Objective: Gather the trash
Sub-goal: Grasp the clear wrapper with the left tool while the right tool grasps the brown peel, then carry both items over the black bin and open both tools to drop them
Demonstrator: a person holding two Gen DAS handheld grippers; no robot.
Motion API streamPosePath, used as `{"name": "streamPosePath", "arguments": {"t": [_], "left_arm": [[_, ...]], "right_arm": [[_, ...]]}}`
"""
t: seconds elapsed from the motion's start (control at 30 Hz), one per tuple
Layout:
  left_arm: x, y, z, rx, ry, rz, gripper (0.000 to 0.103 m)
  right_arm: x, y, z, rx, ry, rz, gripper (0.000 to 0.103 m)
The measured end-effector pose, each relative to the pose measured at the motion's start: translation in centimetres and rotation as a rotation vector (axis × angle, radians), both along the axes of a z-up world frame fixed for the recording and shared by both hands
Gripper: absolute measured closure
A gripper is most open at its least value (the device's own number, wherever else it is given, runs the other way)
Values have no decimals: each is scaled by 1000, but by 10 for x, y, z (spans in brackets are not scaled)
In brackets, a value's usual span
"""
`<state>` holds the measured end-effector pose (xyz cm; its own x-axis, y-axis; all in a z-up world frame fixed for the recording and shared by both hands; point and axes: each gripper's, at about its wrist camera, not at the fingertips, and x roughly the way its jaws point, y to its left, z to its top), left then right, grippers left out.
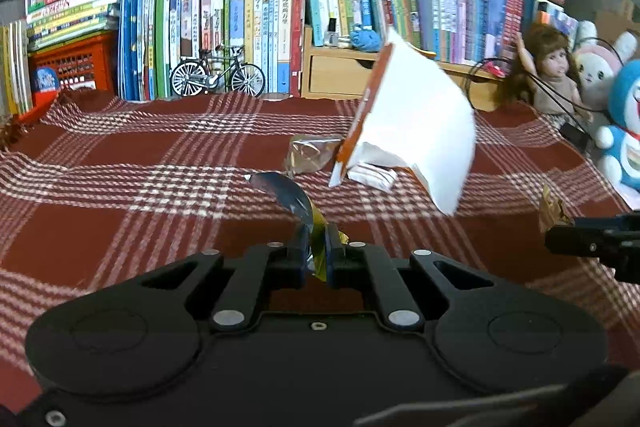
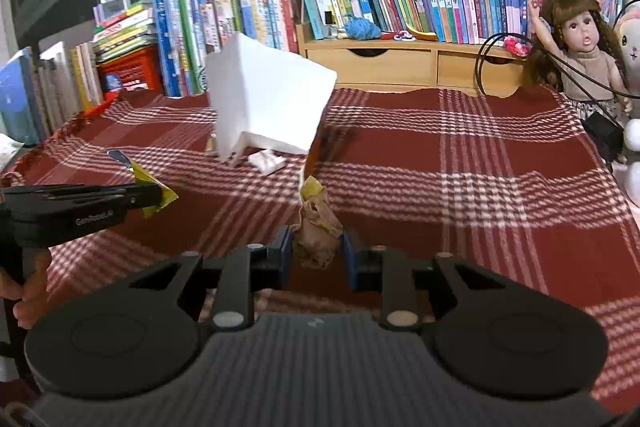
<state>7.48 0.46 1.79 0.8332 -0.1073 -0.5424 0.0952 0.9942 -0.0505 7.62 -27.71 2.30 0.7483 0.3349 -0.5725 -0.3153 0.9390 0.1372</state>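
My left gripper (image 1: 316, 249) is shut on a blue and yellow wrapper (image 1: 286, 193), which curls up ahead of the fingers. In the right wrist view, that left gripper (image 2: 156, 197) comes in from the left with the wrapper (image 2: 152, 187) pinched at its tip. My right gripper (image 2: 316, 255) is shut on a crumpled brown wrapper (image 2: 316, 227). The right gripper (image 1: 552, 235) also shows at the right edge of the left wrist view, with the brown wrapper (image 1: 550, 205) in it. A white paper bag (image 1: 420, 123) (image 2: 268, 99) with an orange edge stands tilted on the plaid cloth beyond both grippers.
A small white packet (image 1: 374, 175) (image 2: 266, 161) and a clear plastic wrapper (image 1: 310, 151) lie by the bag. Books (image 1: 248, 27), a model bicycle (image 1: 218, 75), a wooden drawer shelf (image 2: 372, 65), a doll (image 2: 576, 55) and plush toys (image 1: 624, 131) line the back and right. A hand (image 2: 28, 291) holds the left gripper.
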Motion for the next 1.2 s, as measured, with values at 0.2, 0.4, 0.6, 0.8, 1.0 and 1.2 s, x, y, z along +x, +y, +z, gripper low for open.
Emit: {"name": "streamPosePath", "arguments": {"t": [0.2, 0.4, 0.6, 0.8, 1.0, 1.2], "left_arm": [[-46, -9, 10, 34, -14, -29, 95], [-99, -10, 20, 2, -63, -49, 95], [-148, -10, 23, -32, -37, -57, 95], [-195, -12, 18, -26, -22, -71, 95], [-233, -11, 11, -23, -27, -80, 95], [-263, -10, -8, -2, 8, -87, 95]], "right_arm": [[-37, -3, 6, 14, -13, 20, 71], [-74, -4, 11, 46, -22, 35, 71], [-116, -2, 11, 51, -27, 59, 71], [-156, -1, 4, 52, -15, 83, 71], [-191, -1, -6, 67, 3, 106, 71], [-220, 3, -26, 55, 42, 134, 70]]}}
